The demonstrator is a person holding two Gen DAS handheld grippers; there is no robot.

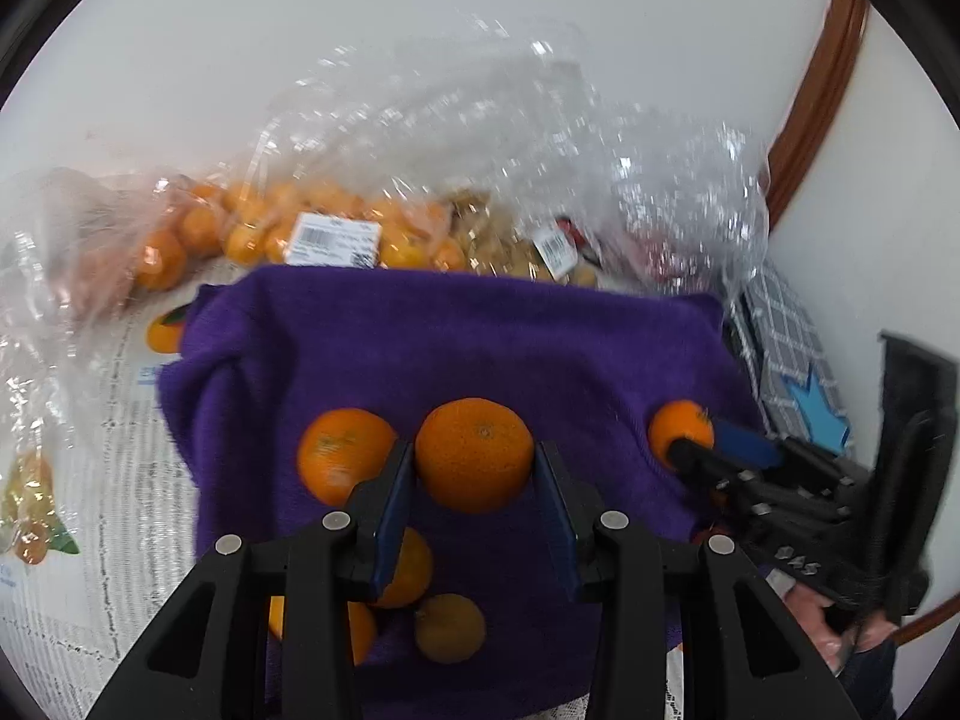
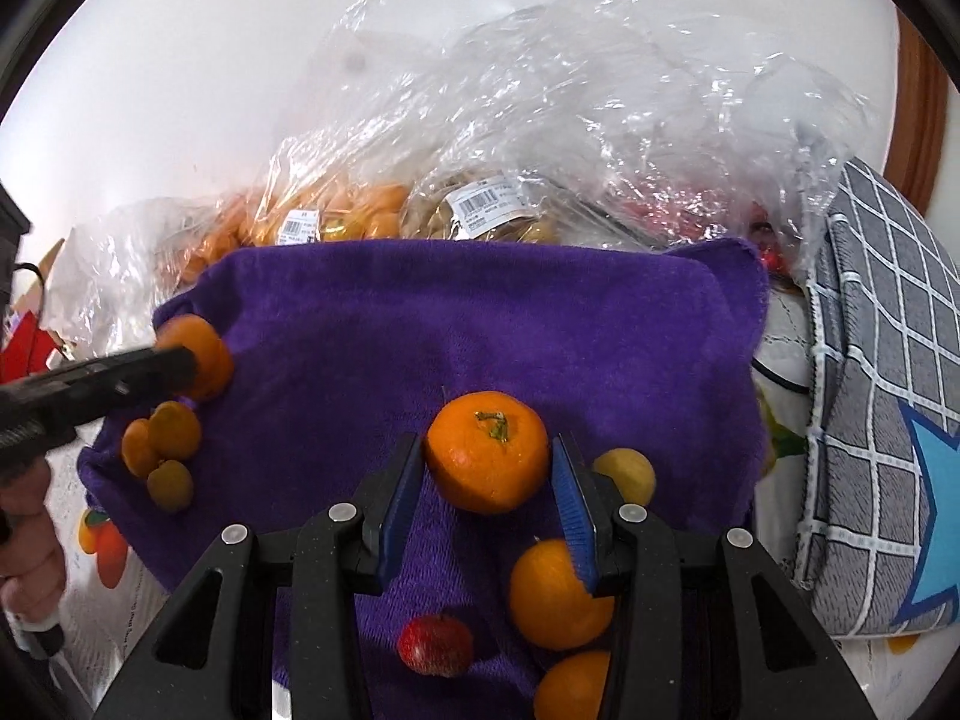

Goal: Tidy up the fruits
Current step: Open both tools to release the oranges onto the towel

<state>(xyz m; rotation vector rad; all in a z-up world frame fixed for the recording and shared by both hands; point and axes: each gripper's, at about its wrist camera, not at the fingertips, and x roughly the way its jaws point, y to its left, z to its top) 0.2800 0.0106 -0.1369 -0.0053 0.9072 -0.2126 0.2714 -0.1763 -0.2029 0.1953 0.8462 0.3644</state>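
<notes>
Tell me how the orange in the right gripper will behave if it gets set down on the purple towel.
The orange is round, so it could roll, though the plush purple towel should probably damp that. Its firm-looking peel likely tolerates the right gripper's squeeze. Its stem faces up, so the flatter underside may help it settle.

My left gripper [image 1: 474,480] is showing matte black speckled plastic arms, round silver pins and blue pads [image 1: 387,531]. My right gripper [image 2: 489,480] is wearing the same black frame, and its blue pads [image 2: 573,516] are looking ribbed. Bare skin is showing on my left hand [image 2: 27,546].
</notes>
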